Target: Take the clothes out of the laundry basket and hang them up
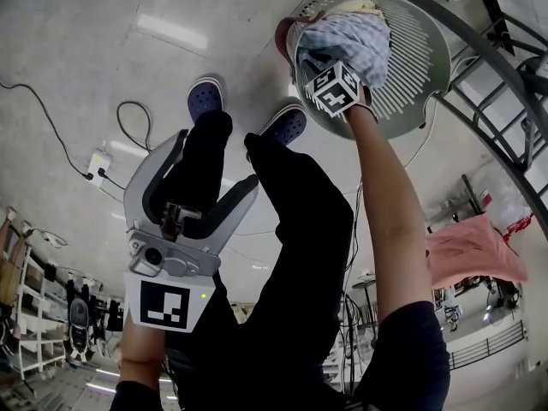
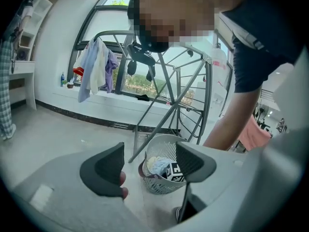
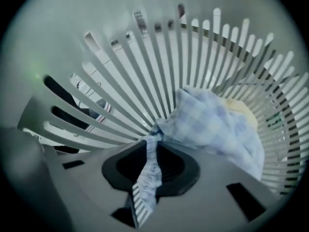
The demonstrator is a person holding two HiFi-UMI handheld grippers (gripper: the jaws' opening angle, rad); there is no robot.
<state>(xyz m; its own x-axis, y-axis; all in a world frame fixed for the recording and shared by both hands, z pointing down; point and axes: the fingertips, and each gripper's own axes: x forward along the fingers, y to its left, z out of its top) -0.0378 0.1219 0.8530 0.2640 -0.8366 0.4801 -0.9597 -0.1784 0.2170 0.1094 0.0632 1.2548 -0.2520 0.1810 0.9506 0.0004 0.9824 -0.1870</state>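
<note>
A round white slatted laundry basket (image 1: 419,75) stands on the floor beside the person's feet. In it lies a light blue checked garment (image 1: 351,37) over a pale yellow cloth (image 3: 241,111). My right gripper (image 1: 336,88) points steeply down into the basket, its marker cube on top. In the right gripper view its jaws (image 3: 150,161) are shut on a fold of the blue checked garment (image 3: 217,124), and a strip of it runs between the pads. My left gripper (image 1: 214,161) is held at waist height over the person's legs, open and with nothing in it. It faces the basket (image 2: 154,185).
A grey metal drying rack (image 1: 505,84) stands right behind the basket, with a pink garment (image 1: 471,251) to the right. Pale clothes (image 2: 96,66) hang on the rack's far end by the window. A power strip with cables (image 1: 98,163) lies on the floor at left.
</note>
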